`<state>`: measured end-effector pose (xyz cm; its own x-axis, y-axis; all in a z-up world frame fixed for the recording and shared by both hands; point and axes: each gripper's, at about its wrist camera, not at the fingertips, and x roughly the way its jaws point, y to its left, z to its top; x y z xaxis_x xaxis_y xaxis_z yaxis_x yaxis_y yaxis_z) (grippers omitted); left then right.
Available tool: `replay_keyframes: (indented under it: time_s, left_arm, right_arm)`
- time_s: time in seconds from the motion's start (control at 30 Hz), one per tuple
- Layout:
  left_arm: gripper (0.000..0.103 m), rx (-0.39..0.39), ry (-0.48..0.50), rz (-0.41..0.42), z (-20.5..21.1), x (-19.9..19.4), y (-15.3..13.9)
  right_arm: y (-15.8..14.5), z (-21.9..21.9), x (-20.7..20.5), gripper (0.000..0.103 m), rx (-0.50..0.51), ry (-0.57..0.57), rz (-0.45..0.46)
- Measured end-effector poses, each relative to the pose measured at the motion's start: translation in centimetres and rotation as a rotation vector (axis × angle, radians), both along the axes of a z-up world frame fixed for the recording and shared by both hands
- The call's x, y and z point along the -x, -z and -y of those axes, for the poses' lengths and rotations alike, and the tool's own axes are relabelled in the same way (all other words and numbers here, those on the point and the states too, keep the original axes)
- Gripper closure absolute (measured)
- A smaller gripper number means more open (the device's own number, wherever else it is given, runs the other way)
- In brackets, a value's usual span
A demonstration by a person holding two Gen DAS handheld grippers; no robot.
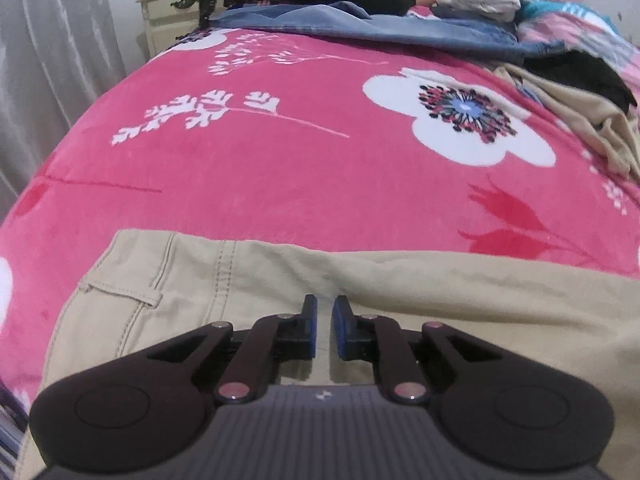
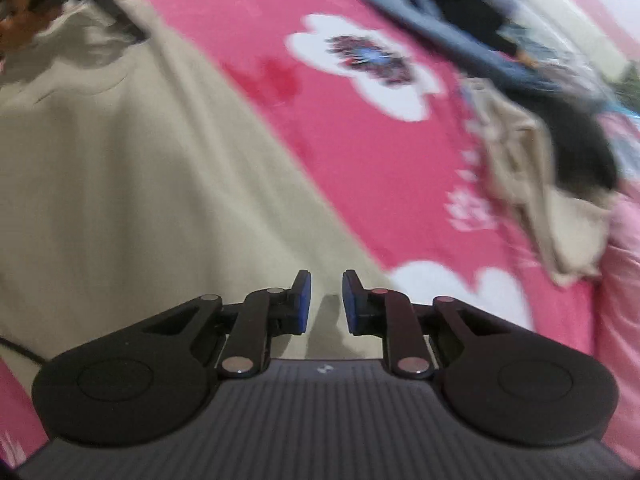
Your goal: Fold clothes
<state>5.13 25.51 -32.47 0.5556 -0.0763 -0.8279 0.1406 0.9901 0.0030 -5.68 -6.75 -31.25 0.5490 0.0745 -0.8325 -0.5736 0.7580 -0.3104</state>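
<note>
Khaki trousers [image 1: 280, 280] lie spread on the bed's pink blanket [image 1: 280, 152], near edge, waistband and pocket at the left.

Left claw [image 1: 326, 320]: jaws a narrow slit apart, low over the cloth, nothing pinched that I can see.

Right claw [image 2: 325, 296]: wider gap, empty, over the trousers' right-hand edge; that view is smeared with blur.

Can't judge which fold stage this is. For a clean fold: take the edge with both claws level, bite through all layers, lift together, keep the seam straight, lay flat without dragging the blanket.

Pile of other clothes [image 1: 580, 120] far right, well apart.
</note>
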Motion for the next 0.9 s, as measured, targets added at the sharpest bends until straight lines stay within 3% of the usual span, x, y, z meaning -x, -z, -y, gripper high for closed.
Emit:
replay_keyframes:
  time_s: [0.03, 0.1, 0.23, 0.27, 0.37, 0.53, 0.7, 0.9]
  left_arm:
    - [0.091, -0.011, 0.007, 0.0, 0.1, 0.0, 0.0]
    - [0.091, -0.031, 0.02, 0.003, 0.4, 0.1, 0.0]
    - [0.091, -0.066, 0.03, 0.007, 0.9, 0.3, -0.1]
    - [0.091, -0.073, 0.025, 0.004, 1.0, 0.3, -0.2]
    - [0.075, -0.094, -0.008, 0.001, 1.4, 0.5, -1.3]
    - [0.075, -0.038, -0.058, 0.027, 2.6, 2.2, -5.1]
    - [0.07, 0.057, 0.062, -0.003, 9.2, 4.4, -6.7]
    - [0.07, 0.183, 0.303, -0.104, 20.6, 7.8, -5.1]
  right_arm:
    - [0.9, 1.4, -0.3, 0.088, 0.028, 0.025, 0.011]
    - [0.5, 5.7, -1.4, 0.088, -0.009, 0.178, 0.006]
    - [-3.7, 12.9, -0.2, 0.087, -0.074, 0.43, 0.045]
    - [-4.9, 14.6, 0.9, 0.087, -0.122, 0.467, 0.037]
    - [-7.4, 17.2, 4.6, 0.086, -0.151, 0.507, 0.024]
    - [-8.4, 21.0, 7.5, 0.083, -0.218, 0.653, -0.022]
    - [-8.4, 25.2, 8.8, 0.077, -0.336, 0.856, -0.073]
    - [-8.3, 27.1, 10.5, 0.076, -0.365, 0.873, -0.079]
